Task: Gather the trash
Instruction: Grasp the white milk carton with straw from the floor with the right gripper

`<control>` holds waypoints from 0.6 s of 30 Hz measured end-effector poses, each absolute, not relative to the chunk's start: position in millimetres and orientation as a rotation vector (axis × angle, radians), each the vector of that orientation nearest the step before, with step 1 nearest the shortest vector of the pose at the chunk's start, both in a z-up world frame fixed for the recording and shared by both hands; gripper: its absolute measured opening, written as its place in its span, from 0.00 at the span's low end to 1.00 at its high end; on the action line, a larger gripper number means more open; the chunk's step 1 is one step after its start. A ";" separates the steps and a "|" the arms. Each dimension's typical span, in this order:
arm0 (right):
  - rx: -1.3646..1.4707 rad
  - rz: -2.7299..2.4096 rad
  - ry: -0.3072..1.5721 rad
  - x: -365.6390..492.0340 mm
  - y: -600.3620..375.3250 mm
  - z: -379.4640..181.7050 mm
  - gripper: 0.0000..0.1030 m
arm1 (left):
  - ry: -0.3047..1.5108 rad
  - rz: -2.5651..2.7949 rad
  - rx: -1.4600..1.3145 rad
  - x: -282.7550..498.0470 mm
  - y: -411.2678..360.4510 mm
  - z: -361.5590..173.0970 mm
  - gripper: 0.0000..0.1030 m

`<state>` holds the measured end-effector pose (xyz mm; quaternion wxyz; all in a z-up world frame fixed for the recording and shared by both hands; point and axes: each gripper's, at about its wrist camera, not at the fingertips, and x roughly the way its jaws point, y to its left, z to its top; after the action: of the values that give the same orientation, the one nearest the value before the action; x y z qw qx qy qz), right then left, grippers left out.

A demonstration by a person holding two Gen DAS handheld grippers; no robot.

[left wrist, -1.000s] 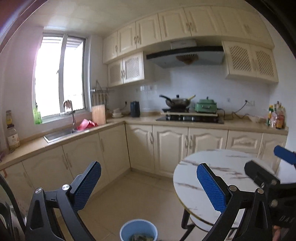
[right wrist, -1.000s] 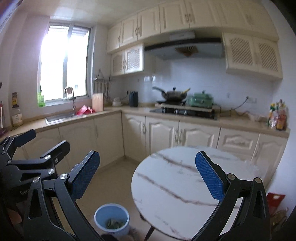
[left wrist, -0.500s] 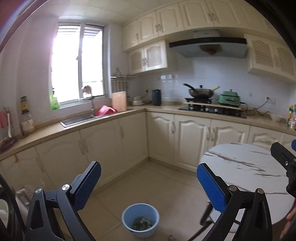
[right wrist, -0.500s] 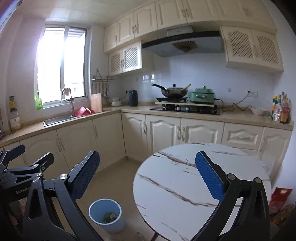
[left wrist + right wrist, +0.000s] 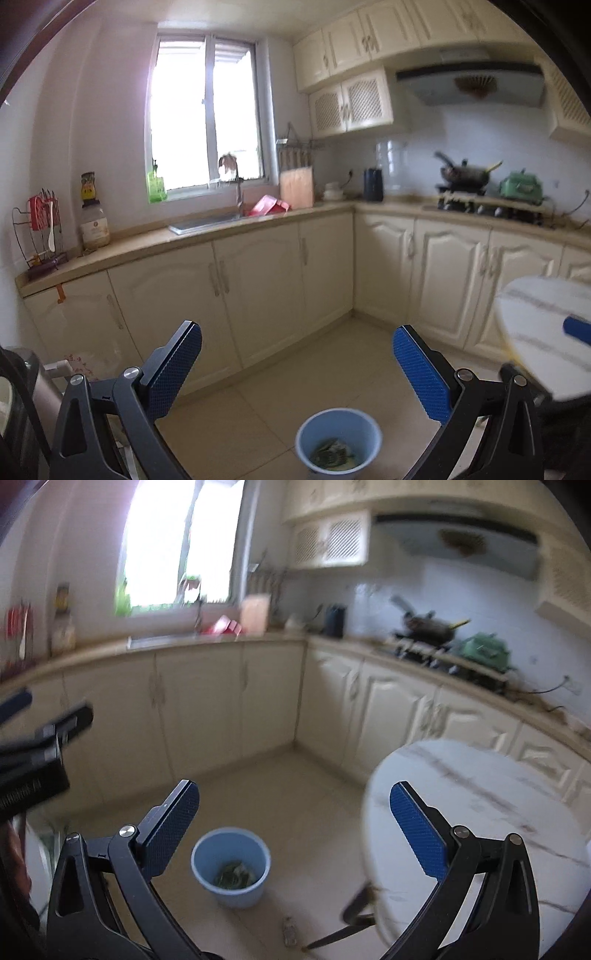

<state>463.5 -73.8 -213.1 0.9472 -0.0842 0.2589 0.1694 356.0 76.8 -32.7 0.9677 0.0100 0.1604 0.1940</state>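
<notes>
A light blue bin stands on the tiled floor with greenish scraps in its bottom. In the right wrist view the same bin sits left of the round table. My left gripper hangs open above the floor with nothing between its blue pads. My right gripper is open and empty too, held above the bin and the table's edge. A small piece of trash lies on the floor near the table leg. The left gripper shows at the left edge of the right wrist view.
A round white marble table stands at the right on dark legs. Cream cabinets run along the wall in an L, with a sink, a stove with a wok and a green pot. A metal bin is at far left.
Both views have swung left and tilted down. The table has slid toward the right edge, and the bin shows more fully below. Both grippers stay open.
</notes>
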 end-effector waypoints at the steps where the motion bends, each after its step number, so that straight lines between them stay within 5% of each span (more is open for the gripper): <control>1: -0.189 0.359 0.572 474.5 -61.6 -232.0 1.00 | 0.332 0.399 0.022 368.2 82.1 -42.5 0.99; 18: -0.426 0.275 1.357 634.2 -25.0 -676.5 1.00 | 0.772 0.322 -0.067 664.0 167.7 -254.7 0.99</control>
<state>634.2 -25.0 -676.5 0.7490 -0.1951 0.6206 0.1257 664.0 167.7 -254.7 0.9132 -0.0324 0.3750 0.1562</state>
